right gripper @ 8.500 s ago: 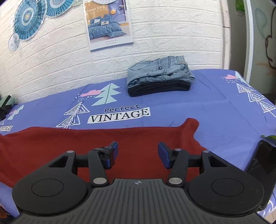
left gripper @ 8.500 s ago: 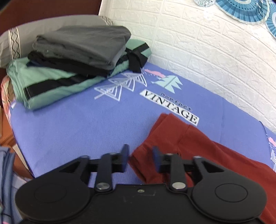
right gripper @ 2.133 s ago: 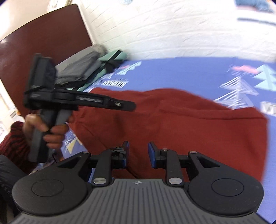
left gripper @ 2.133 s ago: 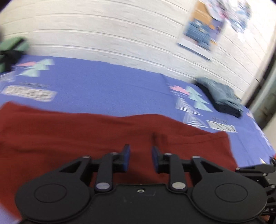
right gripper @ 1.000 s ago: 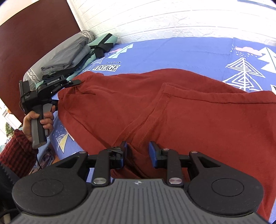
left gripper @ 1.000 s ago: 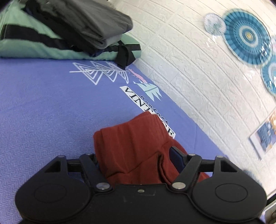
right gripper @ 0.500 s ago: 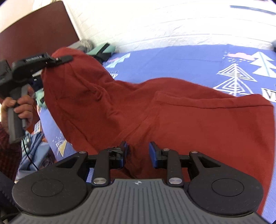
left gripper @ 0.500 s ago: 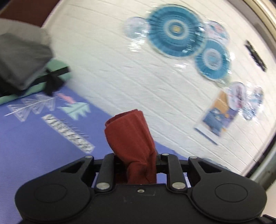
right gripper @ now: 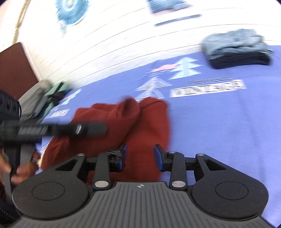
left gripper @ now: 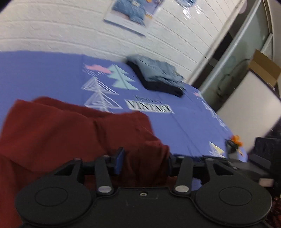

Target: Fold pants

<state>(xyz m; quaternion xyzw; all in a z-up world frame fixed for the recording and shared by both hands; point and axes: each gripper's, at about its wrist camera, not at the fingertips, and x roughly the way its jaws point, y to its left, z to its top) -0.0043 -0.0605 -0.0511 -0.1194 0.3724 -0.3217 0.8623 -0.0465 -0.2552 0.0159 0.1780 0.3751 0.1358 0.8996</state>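
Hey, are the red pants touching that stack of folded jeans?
Apart. The left wrist view shows bare purple sheet between the red pants and the folded jeans.

left tongs (left gripper: pixel 144 162): black, blue pads, silver screws | right tongs (right gripper: pixel 140 156): black, ribbed grey top, blue pads

A white brick wall (left gripper: pixel 52 26) runs behind the bed (left gripper: pixel 43 70). A poster (left gripper: pixel 130 15) and a blue paper fan (right gripper: pixel 71 10) hang on it. A brown headboard (right gripper: pixel 15 68) stands at one end.

Bare blue bedsheet (right gripper: pixel 219 126) lies open right of the red pants (right gripper: pixel 149 122); folded jeans (right gripper: pixel 237 47) block the far corner.
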